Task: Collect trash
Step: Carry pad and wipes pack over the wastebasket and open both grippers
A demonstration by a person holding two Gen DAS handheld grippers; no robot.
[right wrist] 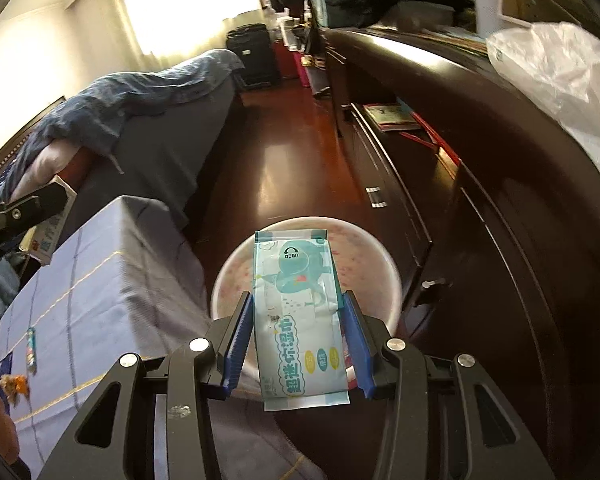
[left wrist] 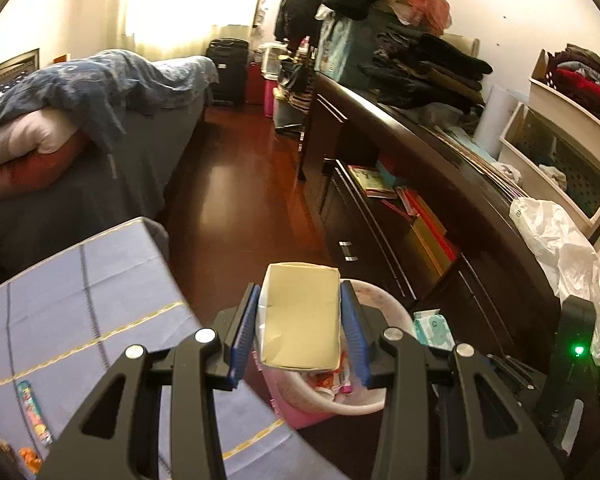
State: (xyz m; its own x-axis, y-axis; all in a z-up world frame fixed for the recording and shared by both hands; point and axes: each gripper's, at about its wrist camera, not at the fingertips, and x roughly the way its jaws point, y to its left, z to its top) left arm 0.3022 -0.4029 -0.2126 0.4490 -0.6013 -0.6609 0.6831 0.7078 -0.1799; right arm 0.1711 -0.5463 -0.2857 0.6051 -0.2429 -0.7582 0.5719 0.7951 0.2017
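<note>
- Left tongs [left wrist: 300, 330] are clamped on a small box [left wrist: 300, 316], blue pads pressed against both its sides. The plain tan face of the box points up at the camera.
- They're held level-ish, pointing forward and a bit down, right over the pink trash bin [left wrist: 300, 412], which has wrappers in it.
- Right tongs [right wrist: 297, 344] are clamped on a pack of wet wipes [right wrist: 297, 320], long way out, the "open" flap at the far end.
- That pack hangs over the bin's white rim [right wrist: 380, 256], tongs tilted down toward the opening.
- From the right camera you can see the left tongs off at the left edge, gripping the box above the corner of the desk [right wrist: 99, 280] with the blue cloth.
- A candy wrapper [right wrist: 31, 350] and some orange scraps [right wrist: 13, 384] sit on that cloth.
- Bin stands on the wood floor [right wrist: 291, 168], between the desk and a dark dresser [right wrist: 480, 200]. White plastic bag [right wrist: 560, 72] on top of the dresser.
</note>
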